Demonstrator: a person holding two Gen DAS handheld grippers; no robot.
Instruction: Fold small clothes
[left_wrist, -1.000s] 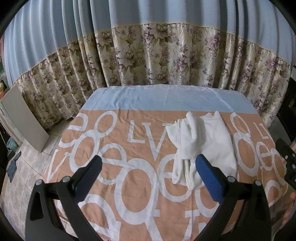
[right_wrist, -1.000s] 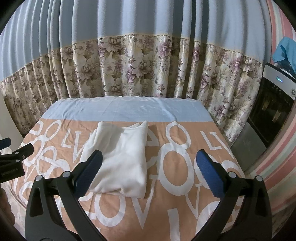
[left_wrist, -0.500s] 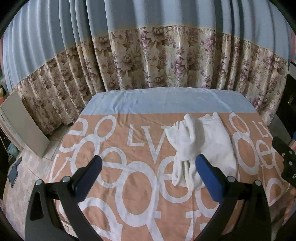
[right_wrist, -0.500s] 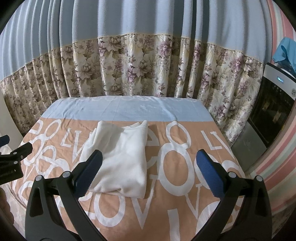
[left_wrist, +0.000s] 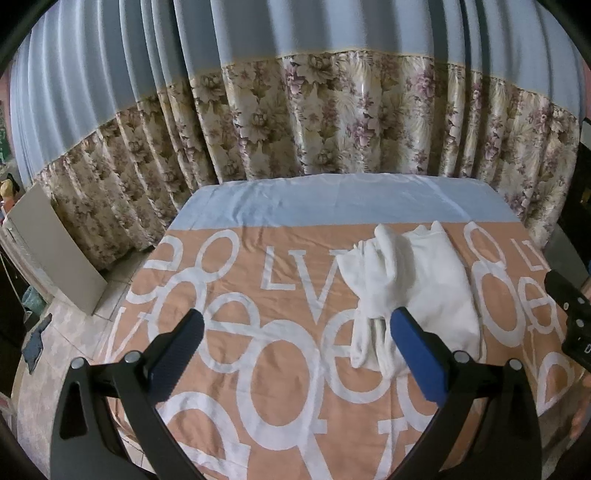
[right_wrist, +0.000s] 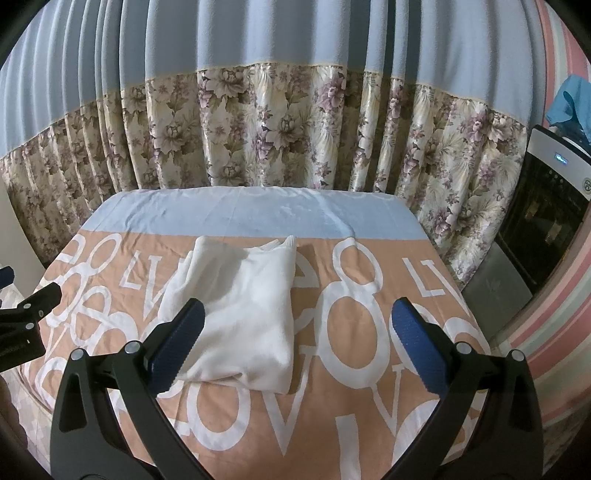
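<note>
My left hand-held gripper (left_wrist: 293, 341) and right hand-held gripper (right_wrist: 294, 332) are both wide apart and hold nothing. The white cloth (right_wrist: 240, 310) lies partly folded on the tabletop (right_wrist: 369, 369). It looks soft, light and floppy. I would pinch its near corners.

Folded garment (right_wrist: 243, 306) on the bed (right_wrist: 369, 332), curtain (right_wrist: 280, 125) behind.

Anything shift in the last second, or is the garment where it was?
Barely. The left gripper drew back slightly, so the table looks a little farther off. The right gripper stayed put. Both remain open and empty. The white garment lies folded, unmoved, on the tablecloth.
</note>
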